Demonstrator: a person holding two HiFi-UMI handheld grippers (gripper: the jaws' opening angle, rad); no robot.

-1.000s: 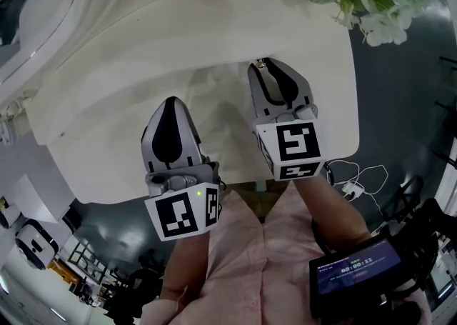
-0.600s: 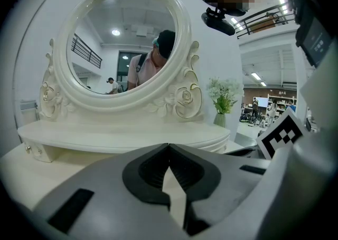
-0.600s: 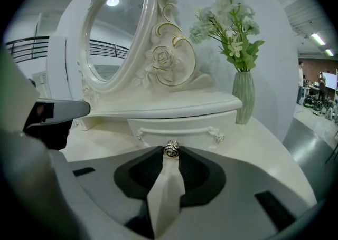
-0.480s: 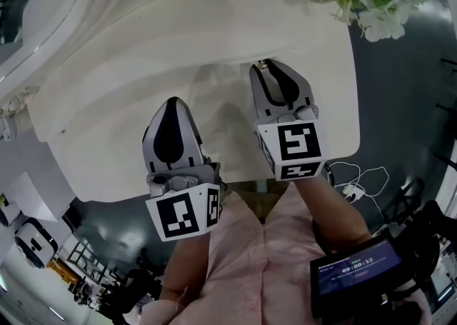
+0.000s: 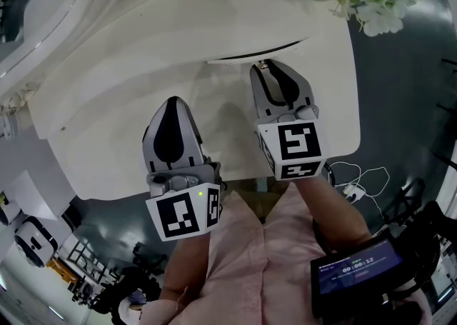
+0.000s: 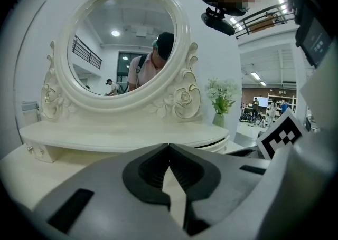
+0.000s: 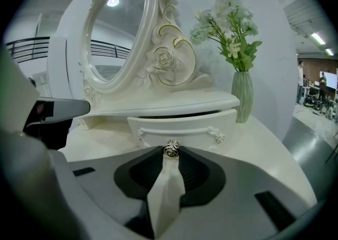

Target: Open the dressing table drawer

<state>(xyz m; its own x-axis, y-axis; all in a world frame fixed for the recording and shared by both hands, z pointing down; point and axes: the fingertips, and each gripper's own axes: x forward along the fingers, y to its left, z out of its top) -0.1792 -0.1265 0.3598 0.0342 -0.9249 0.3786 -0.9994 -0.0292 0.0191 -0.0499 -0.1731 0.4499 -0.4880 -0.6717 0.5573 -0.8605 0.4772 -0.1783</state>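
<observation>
We see the drawer a crack open under the dressing table shelf, just left of the vase. Its long axis runs L-R across the right gripper view, w/ the front facing us. Our right gripper pinches the centre knob. Left gripper: tips pressed together, nothing btwn, over the tabletop.

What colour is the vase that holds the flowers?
The vase is pale green with vertical ribs; the right gripper view shows it best.
</observation>
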